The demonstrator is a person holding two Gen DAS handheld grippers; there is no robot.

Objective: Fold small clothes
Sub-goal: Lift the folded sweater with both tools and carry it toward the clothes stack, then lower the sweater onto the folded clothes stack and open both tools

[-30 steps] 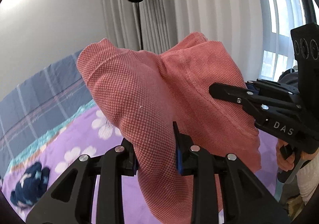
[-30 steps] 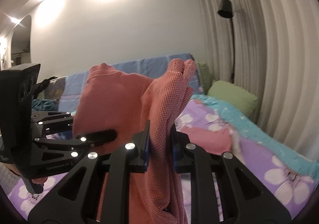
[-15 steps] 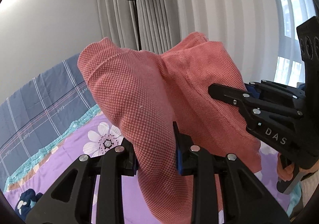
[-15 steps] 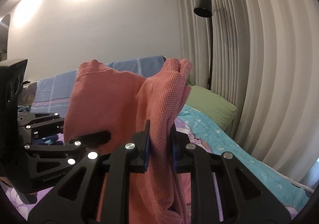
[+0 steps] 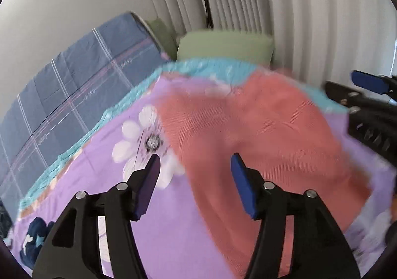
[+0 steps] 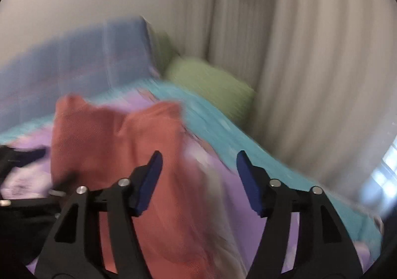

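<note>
A: Centre of the left wrist frame: salmon-pink waffle-knit garment (image 5: 260, 130) spread on the purple flower-print bedspread (image 5: 104, 155), blurred. Left gripper (image 5: 194, 167) jaws just opened, wide; cloth behind the gap, blue pads off it.

B: Right gripper (image 6: 198, 165)?

A: Same. Jaws just opened, wide, pads clear; garment at lower left of its frame, behind the left finger. Green pillow (image 5: 225, 48) upper centre, against the pale pleated curtain (image 5: 310, 18).
</note>
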